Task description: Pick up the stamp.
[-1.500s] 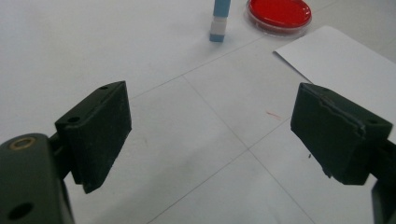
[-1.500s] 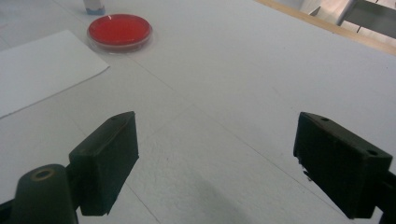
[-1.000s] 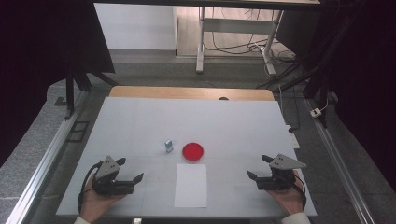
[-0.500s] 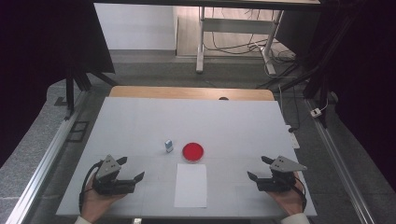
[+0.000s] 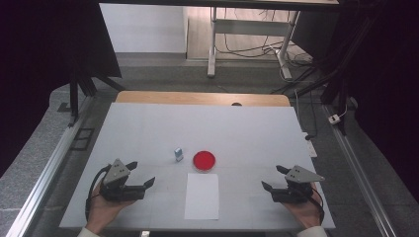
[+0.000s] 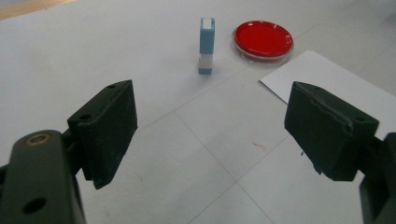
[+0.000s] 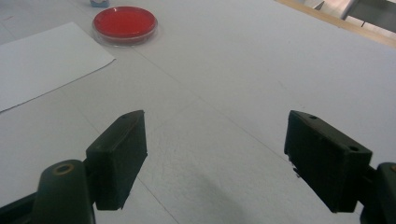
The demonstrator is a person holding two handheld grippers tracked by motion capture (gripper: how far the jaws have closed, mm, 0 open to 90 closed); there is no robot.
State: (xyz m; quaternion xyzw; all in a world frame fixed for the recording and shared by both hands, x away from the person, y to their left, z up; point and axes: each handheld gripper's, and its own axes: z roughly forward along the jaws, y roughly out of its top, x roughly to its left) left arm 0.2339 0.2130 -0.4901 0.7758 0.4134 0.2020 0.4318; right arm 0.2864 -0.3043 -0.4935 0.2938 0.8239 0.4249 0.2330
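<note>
High view: the left tool [image 5: 141,174] rests near the front-left of the white surface [image 5: 247,128], held in the person's left hand [image 5: 101,210], and the right tool [image 5: 274,178] sits near the front-right in the right hand [image 5: 304,210]. Both point inward toward the middle, and each has its jaws spread wide apart with nothing between them.

Between the two tools lies a white sheet of paper [image 5: 202,195], flat and close to the front edge. Just beyond its far end sits a round red dish [image 5: 204,160] (a shallow one with a clear rim), near the paper; whether the two touch is hard to tell. Just to the left of the dish stands a small blue and white block [image 5: 178,154], upright and apart from the dish.

In the left gripper view the block [image 6: 207,45] stands ahead between the open jaws, well short of them, with the dish [image 6: 263,39] beside it and a corner of the paper [image 6: 327,79] to the right. In the right gripper view the dish [image 7: 124,23] and the paper [image 7: 42,60] lie ahead to the left, far from the jaws.
</note>
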